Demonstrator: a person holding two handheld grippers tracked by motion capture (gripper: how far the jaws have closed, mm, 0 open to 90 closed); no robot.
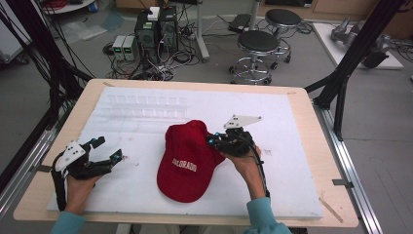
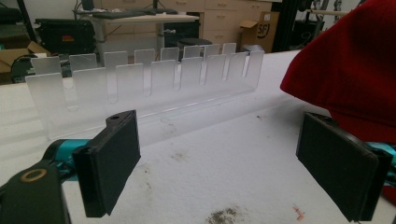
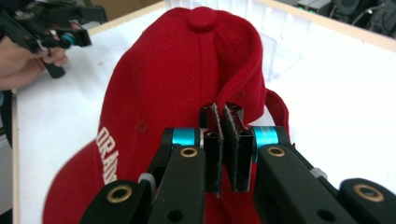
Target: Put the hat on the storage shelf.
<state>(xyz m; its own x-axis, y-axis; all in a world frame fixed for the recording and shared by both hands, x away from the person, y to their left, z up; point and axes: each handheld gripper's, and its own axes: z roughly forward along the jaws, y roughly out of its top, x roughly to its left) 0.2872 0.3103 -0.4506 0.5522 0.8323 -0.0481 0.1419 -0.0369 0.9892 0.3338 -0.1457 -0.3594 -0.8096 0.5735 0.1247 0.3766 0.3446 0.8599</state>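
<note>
A red cap (image 1: 186,156) with white lettering lies mid-table on the white board, brim toward the person. My right gripper (image 1: 213,141) is shut on the cap's side fabric at its right rear edge. The right gripper view shows the cap (image 3: 187,70) with a fold of cloth pinched between the two black pads (image 3: 236,140). My left gripper (image 1: 111,150) rests at the table's left, jaws wide open with nothing between them. In the left gripper view, that gripper (image 2: 224,163) faces the board, with the cap (image 2: 350,70) at the right edge.
A clear plastic slotted rack (image 1: 146,105) lies on the white board (image 1: 292,146) at the back left; the left gripper view has this rack (image 2: 149,84) straight ahead. Stools (image 1: 257,48), computer boxes and cables stand on the floor beyond the table.
</note>
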